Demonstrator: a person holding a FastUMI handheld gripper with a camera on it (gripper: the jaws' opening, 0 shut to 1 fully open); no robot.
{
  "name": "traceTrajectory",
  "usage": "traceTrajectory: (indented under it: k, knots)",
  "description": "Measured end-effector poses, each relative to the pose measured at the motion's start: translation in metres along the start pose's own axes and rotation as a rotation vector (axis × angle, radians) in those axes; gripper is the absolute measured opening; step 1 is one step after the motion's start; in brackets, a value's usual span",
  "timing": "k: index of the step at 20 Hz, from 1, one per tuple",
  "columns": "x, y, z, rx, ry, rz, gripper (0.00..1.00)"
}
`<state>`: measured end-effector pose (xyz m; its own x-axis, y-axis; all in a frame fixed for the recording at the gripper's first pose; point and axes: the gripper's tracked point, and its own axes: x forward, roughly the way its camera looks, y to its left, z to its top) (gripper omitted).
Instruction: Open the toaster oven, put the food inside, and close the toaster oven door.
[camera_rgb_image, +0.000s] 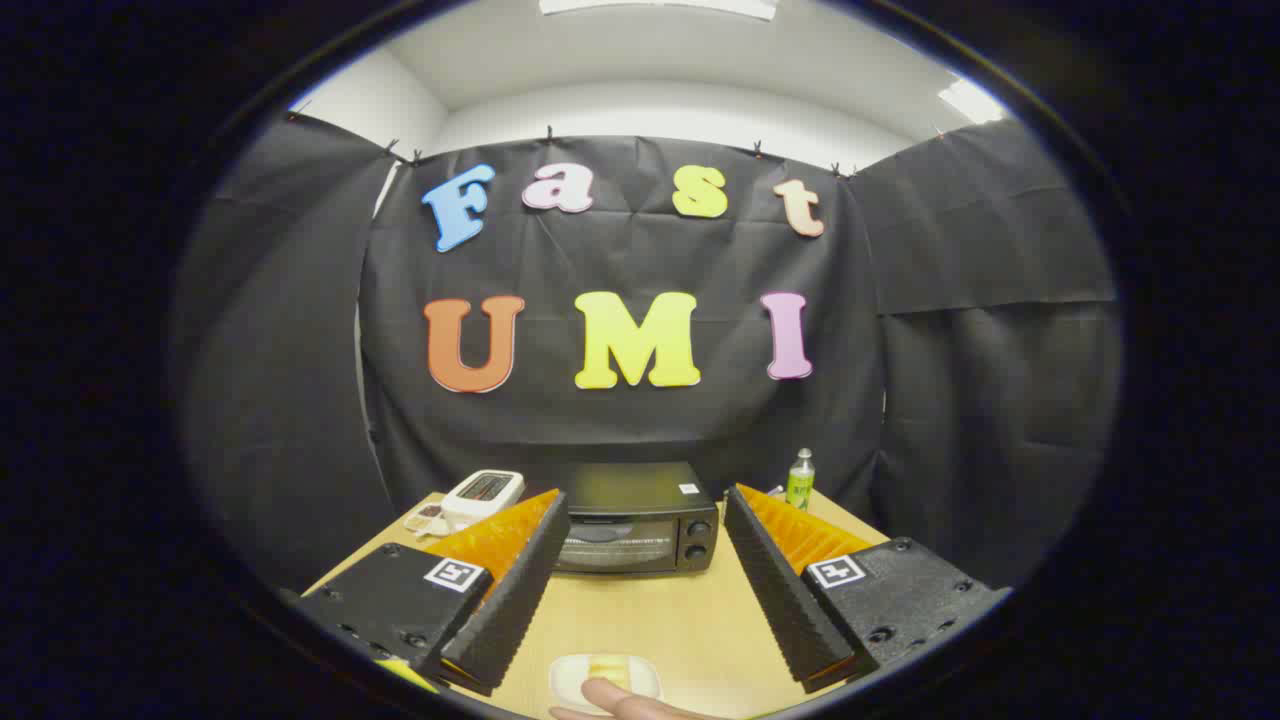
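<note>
Gripper (640, 535) fingers spread wide, holding nothing, framing the closed toaster oven (637, 518) beyond them; plate of food (604, 677) lies nearer than the oven.

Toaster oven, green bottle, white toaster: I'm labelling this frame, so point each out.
Toaster oven (637, 530): gripper view, glass door, beyond the open fingers.
Green bottle (800, 482): gripper view, body.
White toaster (483, 493): gripper view, top.

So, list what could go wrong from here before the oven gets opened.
1. A person's finger rests on the pale plate with food, between the open tongs; closing now could pinch it.
2. The black toaster oven has its door shut, so the food cannot go in yet.
3. The white toaster and green bottle flank the oven; a wide swing might knock them.
</note>
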<state>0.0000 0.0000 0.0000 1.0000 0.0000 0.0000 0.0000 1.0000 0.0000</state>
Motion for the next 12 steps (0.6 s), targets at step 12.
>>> traceTrajectory:
  k: [12]
  knots:
    - [0.003, -0.002, -0.005, -0.024, -0.012, 0.002, 1.00]
